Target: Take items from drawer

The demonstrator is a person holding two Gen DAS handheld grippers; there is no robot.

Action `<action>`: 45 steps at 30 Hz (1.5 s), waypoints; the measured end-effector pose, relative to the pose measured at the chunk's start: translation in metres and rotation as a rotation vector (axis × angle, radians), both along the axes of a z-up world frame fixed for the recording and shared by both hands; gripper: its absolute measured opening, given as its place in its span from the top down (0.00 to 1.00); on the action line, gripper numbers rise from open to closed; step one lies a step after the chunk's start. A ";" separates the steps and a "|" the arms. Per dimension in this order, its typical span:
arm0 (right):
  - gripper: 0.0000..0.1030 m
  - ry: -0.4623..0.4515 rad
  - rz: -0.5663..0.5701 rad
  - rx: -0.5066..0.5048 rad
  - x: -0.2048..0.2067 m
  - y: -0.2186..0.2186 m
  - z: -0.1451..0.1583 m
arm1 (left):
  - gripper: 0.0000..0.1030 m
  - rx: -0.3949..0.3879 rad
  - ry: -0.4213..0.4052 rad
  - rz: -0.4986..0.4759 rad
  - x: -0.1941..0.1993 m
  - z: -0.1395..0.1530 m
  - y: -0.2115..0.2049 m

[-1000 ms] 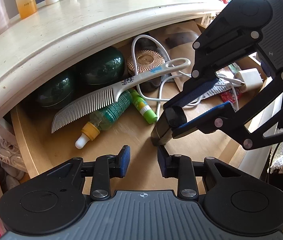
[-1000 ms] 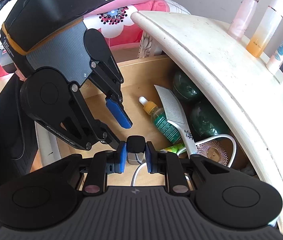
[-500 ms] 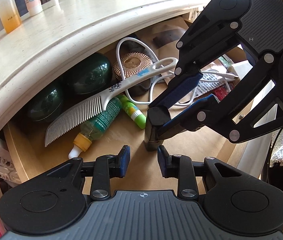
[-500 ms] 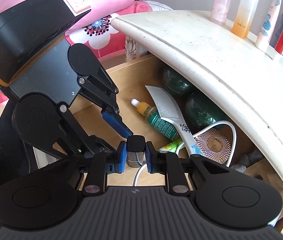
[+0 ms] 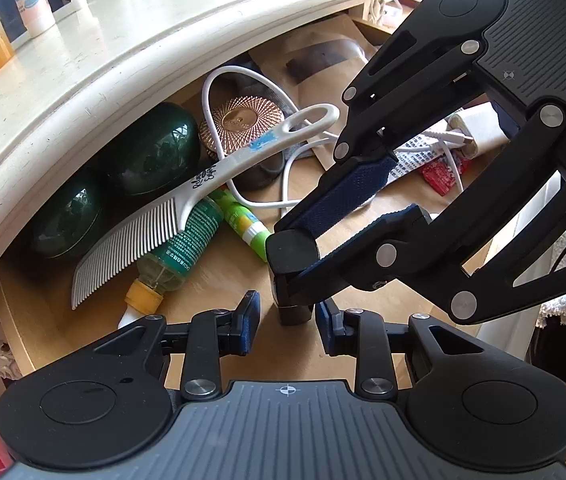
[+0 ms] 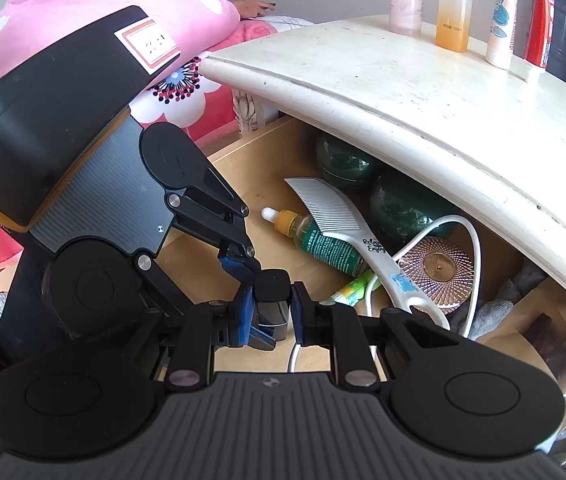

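Observation:
My right gripper (image 6: 270, 312) is shut on a small black-capped tube (image 6: 271, 285) and holds it upright just above the floor of the open wooden drawer (image 5: 211, 288). In the left wrist view the right gripper (image 5: 295, 252) reaches in from the right and clamps the tube (image 5: 293, 304) by its cap. The tube's lower end stands between the fingers of my left gripper (image 5: 287, 322). Those fingers are a little apart, with a gap on the tube's left side. Further in the drawer lie a white comb (image 5: 187, 208), a green dropper bottle (image 5: 179, 252) and a green stick (image 5: 243, 220).
Two dark green jars (image 5: 155, 152), a rose-gold compact (image 5: 243, 124), a white cable (image 5: 219, 92) with its charger (image 5: 479, 128) and brown paper fill the back of the drawer. The cream tabletop (image 6: 403, 72) overhangs it and carries several bottles. A person in pink (image 6: 83, 20) is behind.
The right gripper has carried the tube down and toward my left gripper while rolling, so the tube now stands upright between the left fingers. The left gripper's gap has stayed the same.

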State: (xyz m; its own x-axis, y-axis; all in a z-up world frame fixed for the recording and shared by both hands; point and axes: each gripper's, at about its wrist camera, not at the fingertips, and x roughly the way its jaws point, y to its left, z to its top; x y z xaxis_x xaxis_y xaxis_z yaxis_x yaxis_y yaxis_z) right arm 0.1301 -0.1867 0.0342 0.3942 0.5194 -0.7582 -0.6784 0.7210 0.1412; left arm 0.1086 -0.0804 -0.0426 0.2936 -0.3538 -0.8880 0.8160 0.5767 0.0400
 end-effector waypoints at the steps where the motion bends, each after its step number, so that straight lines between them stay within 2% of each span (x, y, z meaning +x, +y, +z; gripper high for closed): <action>1: 0.80 0.003 -0.006 0.005 0.000 -0.001 0.000 | 0.69 0.001 0.004 -0.001 0.000 0.000 0.000; 9: 0.80 0.041 -0.051 0.068 0.001 -0.007 -0.001 | 0.69 0.011 0.028 0.006 0.006 0.000 -0.001; 19: 0.80 0.072 -0.083 0.119 0.006 -0.013 -0.005 | 0.69 0.014 -0.004 -0.028 0.008 0.001 -0.007; 35: 0.79 0.085 -0.093 0.135 0.009 -0.014 -0.011 | 0.69 0.077 -0.015 -0.029 -0.001 0.013 -0.002; 41: 0.79 0.076 -0.084 0.128 0.007 -0.011 -0.012 | 0.70 0.074 -0.013 -0.016 -0.005 0.017 0.000; 45: 0.79 0.071 -0.079 0.124 0.008 -0.011 -0.013 | 0.75 0.059 -0.006 -0.004 -0.007 0.020 0.001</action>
